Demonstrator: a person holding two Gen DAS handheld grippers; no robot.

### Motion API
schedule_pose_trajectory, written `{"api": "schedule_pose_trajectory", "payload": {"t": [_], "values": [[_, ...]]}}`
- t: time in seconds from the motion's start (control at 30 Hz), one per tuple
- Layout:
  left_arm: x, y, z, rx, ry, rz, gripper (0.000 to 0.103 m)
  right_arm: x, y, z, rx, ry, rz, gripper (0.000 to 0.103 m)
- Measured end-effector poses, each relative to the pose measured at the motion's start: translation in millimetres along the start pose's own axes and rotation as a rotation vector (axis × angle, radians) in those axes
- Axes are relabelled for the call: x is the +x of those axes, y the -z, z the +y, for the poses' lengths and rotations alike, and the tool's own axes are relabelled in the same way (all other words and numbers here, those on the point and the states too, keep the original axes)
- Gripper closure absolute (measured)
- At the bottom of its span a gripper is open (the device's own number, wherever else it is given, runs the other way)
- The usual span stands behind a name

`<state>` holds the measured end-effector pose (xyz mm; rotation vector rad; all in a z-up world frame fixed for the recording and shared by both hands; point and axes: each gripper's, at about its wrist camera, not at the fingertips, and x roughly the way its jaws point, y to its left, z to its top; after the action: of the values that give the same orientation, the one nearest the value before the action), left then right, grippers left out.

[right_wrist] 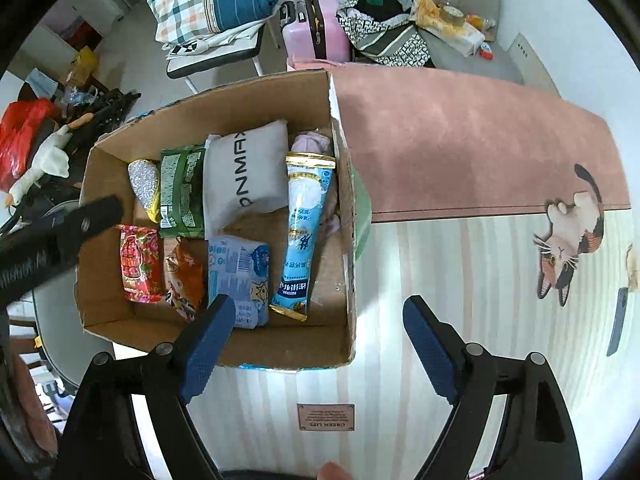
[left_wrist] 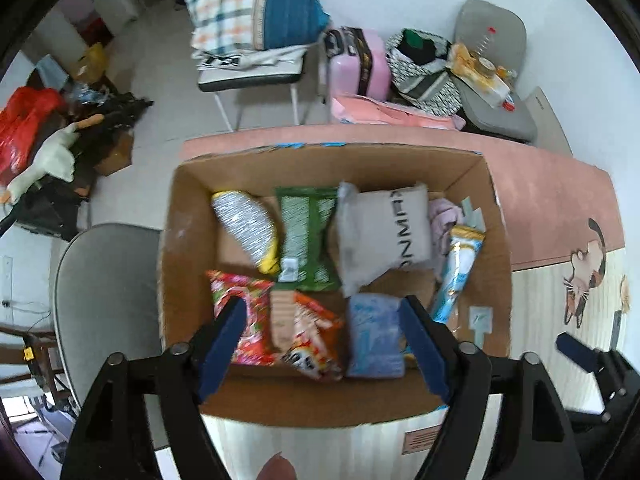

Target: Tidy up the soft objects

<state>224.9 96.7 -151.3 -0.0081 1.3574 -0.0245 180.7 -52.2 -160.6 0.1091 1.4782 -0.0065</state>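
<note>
Pale tiled floor point(left_wrist: 160, 80), white wall point(right_wrist: 560, 20); grey padded chair point(left_wrist: 100, 300) at worktop's left edge, pink hard-shell suitcase point(right_wrist: 316, 32) beyond far edge.

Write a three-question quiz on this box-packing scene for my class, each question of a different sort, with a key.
1. True or false: the left gripper is open above the cardboard box.
2. Which packet lies beside the green packet? A grey pouch; B light-blue pack; C red packet.
3. Fill in: the right gripper holds ____.

Key: 1 true; 2 A; 3 nothing.
</note>
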Motion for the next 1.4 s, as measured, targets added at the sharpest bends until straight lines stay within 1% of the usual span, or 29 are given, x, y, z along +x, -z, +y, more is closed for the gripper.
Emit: {"api": "schedule_pose_trajectory", "payload": {"t": [0.03, 0.07, 0.1, 0.2, 0.27, 0.3, 0.33, 0.5, 0.63, 0.77, 0.83, 1.0, 1.1, 1.17, 1.4], "values": [[-2, 5, 3, -0.005, -0.003, -0.005, 0.009, -1, 2, 2, -0.005, 0.011, -0.007, 0.012], [-2, 9, 6, -0.012, -0.022, -0.003, 0.009, -5, 3, 4, -0.015, 0.026, -0.018, 0.007], [-2, 12, 8, -0.016, -0.026, -0.002, 0.009, -7, 4, 6, -0.019, 0.035, -0.028, 0.004], [1, 22, 14, -0.03, -0.009, 0.019, 0.009, -11, 8, 10, -0.037, 0.056, -0.049, 0.004], [0, 30, 17, -0.04, -0.003, 0.024, 0.007, -12, 10, 11, -0.035, 0.045, -0.049, 0.002], [-1, 33, 18, -0.045, -0.003, 0.023, 0.005, -13, 11, 12, -0.037, 0.046, -0.051, 0.0], [-3, 34, 18, -0.048, -0.003, 0.023, 0.004, -14, 12, 13, -0.038, 0.056, -0.056, 0.0], [-23, 45, 18, -0.051, -0.035, -0.028, 0.004, -23, 17, 17, -0.048, 0.077, -0.078, 0.0], [-54, 55, 18, -0.05, -0.051, -0.083, 0.004, -44, 27, 18, -0.054, 0.076, -0.113, 0.0], [-91, 68, 16, -0.049, -0.049, -0.132, 0.004, -80, 44, 16, -0.057, 0.053, -0.163, 0.0], [-109, 75, 15, -0.047, -0.029, -0.152, 0.004, -102, 54, 15, -0.066, 0.035, -0.189, 0.0], [-157, 94, 10, -0.027, -0.021, -0.215, 0.004, -160, 79, 13, -0.083, 0.02, -0.277, 0.0], [-177, 104, 7, -0.019, -0.021, -0.234, 0.004, -190, 94, 12, -0.094, 0.012, -0.323, 0.0], [-190, 111, 7, -0.019, -0.007, -0.242, 0.004, -210, 105, 13, -0.102, 0.005, -0.349, 0.0], [-228, 130, 10, -0.043, -0.013, -0.297, 0.004, -254, 130, 11, -0.119, -0.021, -0.403, 0.0]]}}
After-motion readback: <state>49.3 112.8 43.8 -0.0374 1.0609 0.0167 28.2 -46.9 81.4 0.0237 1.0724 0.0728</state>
